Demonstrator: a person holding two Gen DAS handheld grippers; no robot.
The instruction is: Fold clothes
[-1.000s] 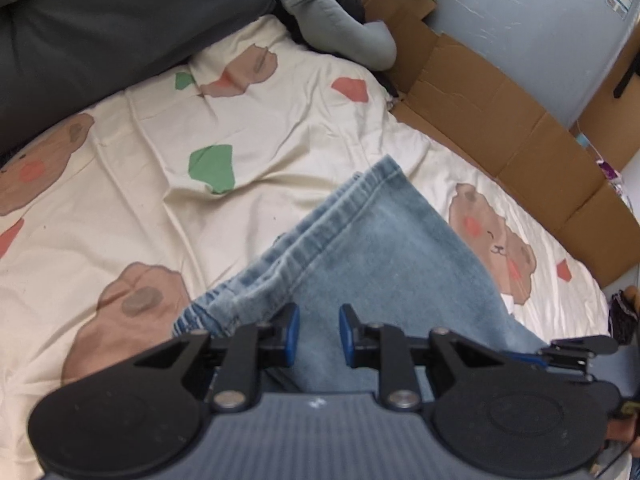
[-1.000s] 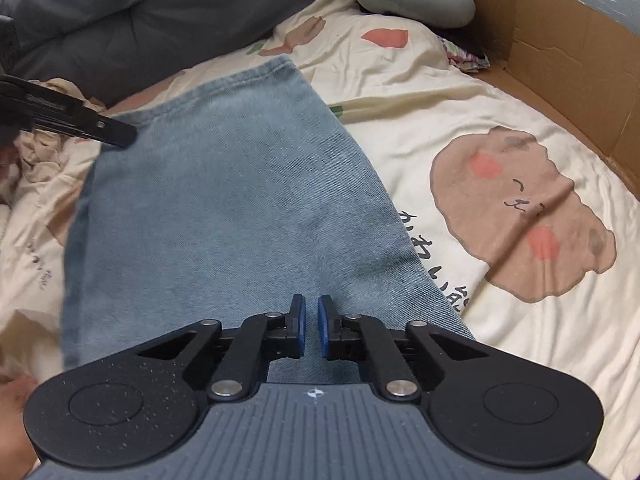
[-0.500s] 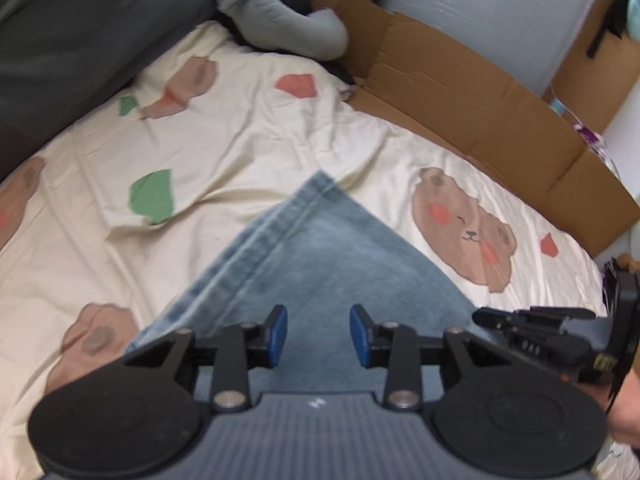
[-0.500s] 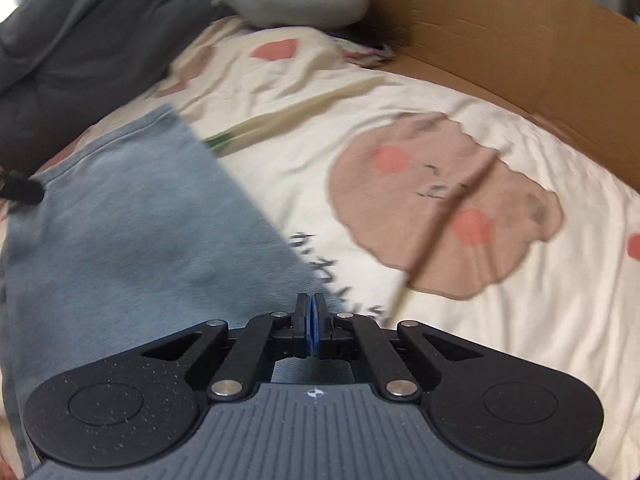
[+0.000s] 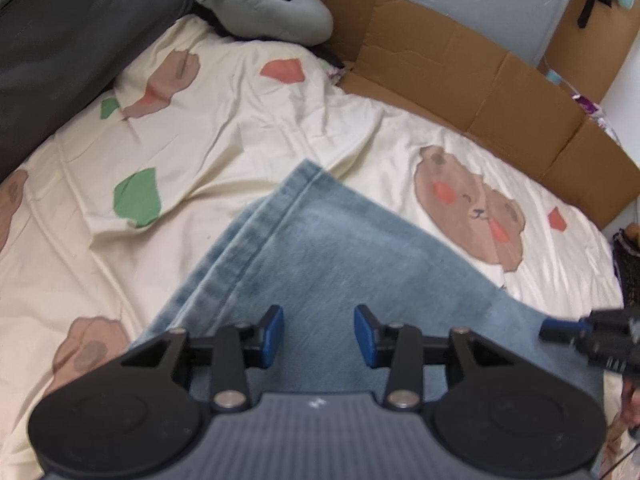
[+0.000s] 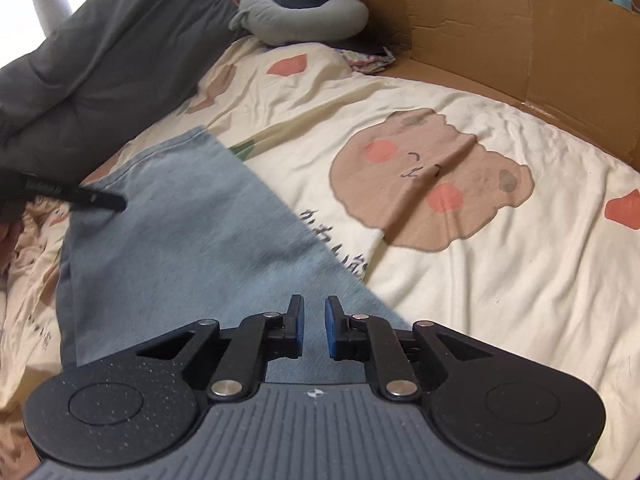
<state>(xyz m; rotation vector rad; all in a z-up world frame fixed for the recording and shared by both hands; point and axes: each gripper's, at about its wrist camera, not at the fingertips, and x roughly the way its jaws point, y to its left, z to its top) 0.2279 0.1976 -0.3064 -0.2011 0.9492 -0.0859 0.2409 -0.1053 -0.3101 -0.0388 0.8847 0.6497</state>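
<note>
Light blue jeans (image 5: 340,264) lie folded flat on the cream bear-print bedsheet (image 5: 224,136); their hemmed leg end points away from me. My left gripper (image 5: 318,334) is open and empty, above the jeans' near part. In the right wrist view the jeans (image 6: 180,232) fill the left centre. My right gripper (image 6: 314,328) is open by a small gap, empty, over the jeans' right edge. The left gripper's tip (image 6: 100,200) shows at the jeans' far left edge, and the right gripper's tip (image 5: 584,330) shows at the right of the left wrist view.
Cardboard panels (image 5: 460,76) stand along the bed's far and right edge. A grey curved pillow (image 5: 264,12) and a dark grey duvet (image 5: 68,36) lie at the head of the bed. The bear print (image 6: 428,196) marks bare sheet to the right of the jeans.
My left gripper opened wider and let go of the jeans. My right gripper went from shut to slightly open. Both pulled back, and the jeans now lie flat.
</note>
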